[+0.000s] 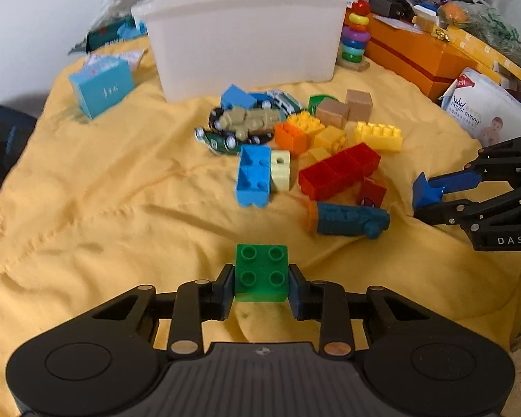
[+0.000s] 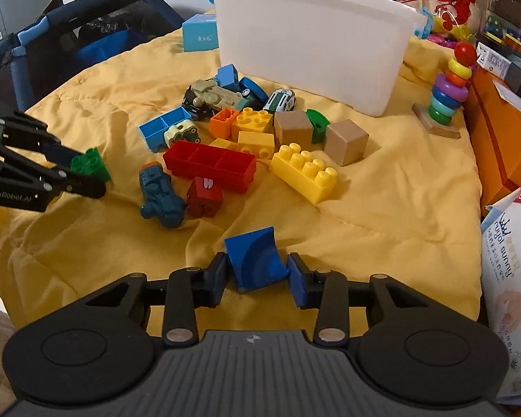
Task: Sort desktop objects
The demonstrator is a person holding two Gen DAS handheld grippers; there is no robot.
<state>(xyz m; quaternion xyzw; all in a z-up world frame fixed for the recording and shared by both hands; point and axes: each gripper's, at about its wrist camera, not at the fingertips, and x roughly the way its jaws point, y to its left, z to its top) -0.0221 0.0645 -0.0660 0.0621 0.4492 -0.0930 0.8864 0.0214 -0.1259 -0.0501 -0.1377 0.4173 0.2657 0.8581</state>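
Note:
My left gripper is shut on a green four-stud brick, held just above the yellow cloth; the right wrist view shows the same green brick at far left. My right gripper is shut on a blue curved block, whose blue block also shows at the right of the left wrist view. Between them lies a pile: a red long brick, a yellow studded brick, a teal toy train, toy cars and wooden cubes. A white bin stands behind the pile.
A ring stacker stands right of the bin. An orange box and a white wipes pack line the right side. A light blue box sits at the left. A dark chair is beyond the cloth's left edge.

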